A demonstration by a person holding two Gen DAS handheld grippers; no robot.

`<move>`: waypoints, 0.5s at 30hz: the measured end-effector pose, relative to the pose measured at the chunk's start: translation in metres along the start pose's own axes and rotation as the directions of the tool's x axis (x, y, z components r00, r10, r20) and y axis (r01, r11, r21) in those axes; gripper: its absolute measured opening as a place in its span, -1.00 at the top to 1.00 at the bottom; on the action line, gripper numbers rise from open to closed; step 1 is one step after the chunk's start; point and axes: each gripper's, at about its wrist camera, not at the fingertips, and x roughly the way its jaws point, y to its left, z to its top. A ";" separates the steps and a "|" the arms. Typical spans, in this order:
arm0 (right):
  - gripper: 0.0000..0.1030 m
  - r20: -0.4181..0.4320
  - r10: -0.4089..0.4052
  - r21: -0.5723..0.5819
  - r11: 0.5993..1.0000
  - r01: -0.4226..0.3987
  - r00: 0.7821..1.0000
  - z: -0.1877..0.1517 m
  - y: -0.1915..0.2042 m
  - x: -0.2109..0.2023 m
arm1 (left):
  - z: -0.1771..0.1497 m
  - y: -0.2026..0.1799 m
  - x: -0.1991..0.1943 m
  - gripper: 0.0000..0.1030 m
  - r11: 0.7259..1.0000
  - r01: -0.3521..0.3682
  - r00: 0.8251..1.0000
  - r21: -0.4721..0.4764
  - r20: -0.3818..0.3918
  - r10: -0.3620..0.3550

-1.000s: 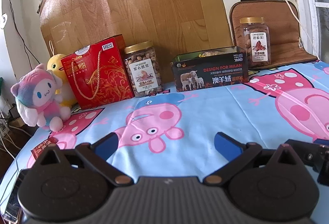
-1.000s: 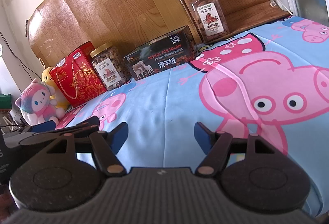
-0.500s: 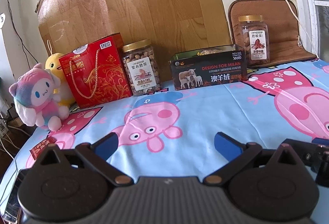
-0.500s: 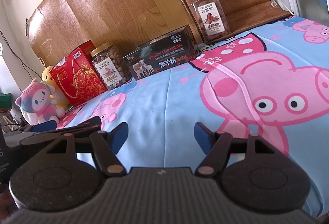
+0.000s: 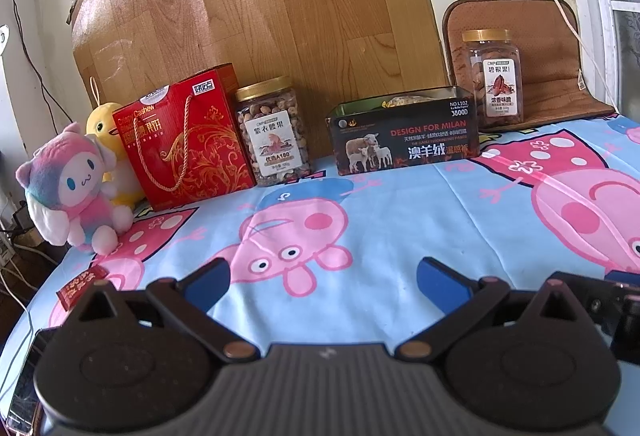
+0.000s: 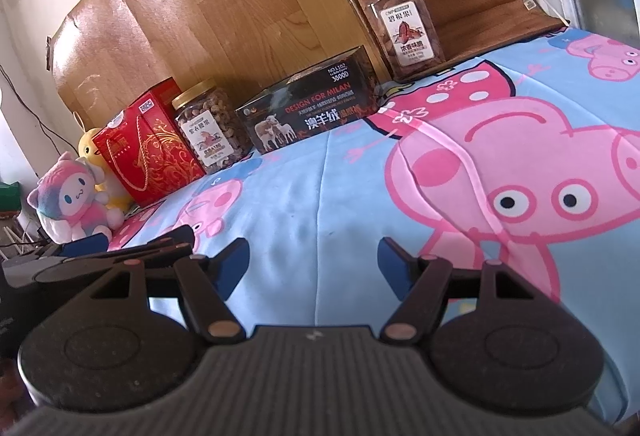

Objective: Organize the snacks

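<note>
1. Snacks stand in a row at the back of a bed, against a wood-patterned board [image 5: 256, 19]: two clear jars, one red gift box and one black box.
2. Cashew jar [image 5: 273, 131], with a gold lid and a white label, is full of brown nuts and stands just beside the red gift box [image 5: 188, 137] and well apart from the black box.
3. Pecan jar [image 5: 496, 77], also gold-lidded, stands to the right on a brown cushion [image 5: 556, 63], just behind the black box's right end.
4. Red gift box has a rope handle and gold scrollwork.
5. Black box [image 5: 404, 139] is open on top, with sheep printed on its front; something pale shows inside.
6. Two plush toys sit at the left end: a pink-and-blue one [image 5: 76, 191] in front of a yellow duck [image 5: 106, 123].
7. One small red packet [image 5: 80, 284] lies on the cartoon-pig sheet [image 5: 400, 220] near the left tool.
8. Left tool [image 5: 322, 278] has its blue-tipped fingers spread wide, holding nothing, low over the sheet.
9. Right tool [image 6: 314, 262] is likewise wide apart and empty, with the left tool just beside it.
</note>
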 end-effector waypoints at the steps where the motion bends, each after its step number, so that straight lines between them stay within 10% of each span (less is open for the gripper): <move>1: -0.42 0.000 0.000 0.000 1.000 0.000 1.000 0.000 0.000 0.000 | 0.000 0.000 0.000 -1.00 1.000 0.000 1.000 0.000 0.000 0.000; 15: -0.42 -0.004 -0.002 0.001 1.000 0.002 1.000 0.000 -0.001 -0.001 | 0.001 0.001 0.003 -1.00 1.000 0.016 1.000 0.001 -0.013 -0.016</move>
